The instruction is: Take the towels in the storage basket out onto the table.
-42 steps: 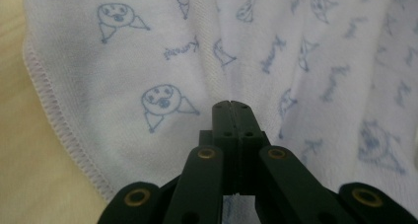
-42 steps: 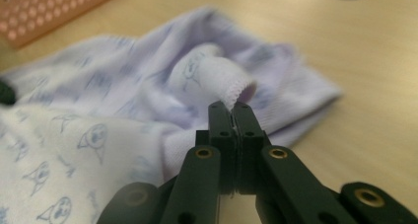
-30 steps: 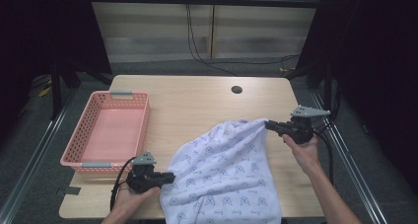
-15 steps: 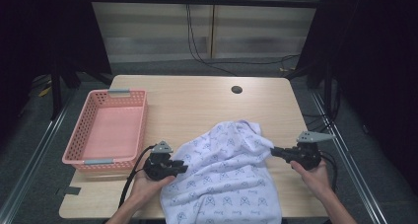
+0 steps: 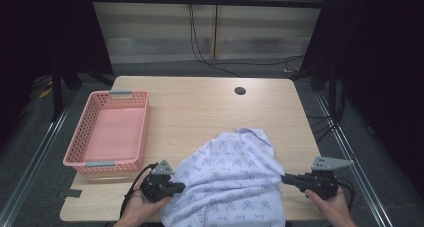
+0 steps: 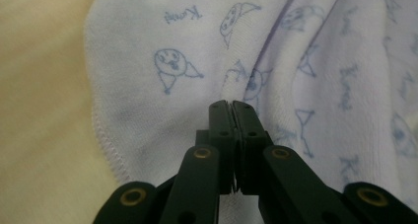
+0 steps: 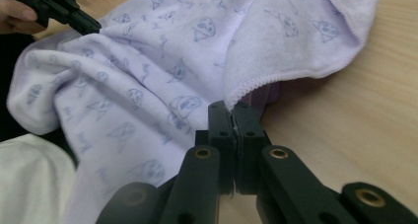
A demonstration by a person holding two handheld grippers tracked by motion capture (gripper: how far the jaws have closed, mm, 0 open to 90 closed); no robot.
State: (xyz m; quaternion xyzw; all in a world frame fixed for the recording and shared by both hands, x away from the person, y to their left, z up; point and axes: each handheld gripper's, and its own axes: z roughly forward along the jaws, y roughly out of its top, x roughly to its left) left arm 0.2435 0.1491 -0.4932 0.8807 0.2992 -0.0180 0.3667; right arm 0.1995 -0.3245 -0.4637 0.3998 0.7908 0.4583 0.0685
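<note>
Change: right gripper (image 5: 286,177) has drawn its held edge toward the near side, folding the printed cloth (image 5: 235,182) | left gripper (image 5: 181,186) jaws just closed, pinching cloth | cloth bunched on table's (image 5: 200,107) near edge; fold under way.

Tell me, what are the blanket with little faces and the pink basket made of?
The pale lilac printed cloth looks like soft cotton knit or terry: matte, fuzzy, stitched hem, loose folds. The pink lattice basket seems moulded plastic: smooth, rigid, with even holes.
</note>
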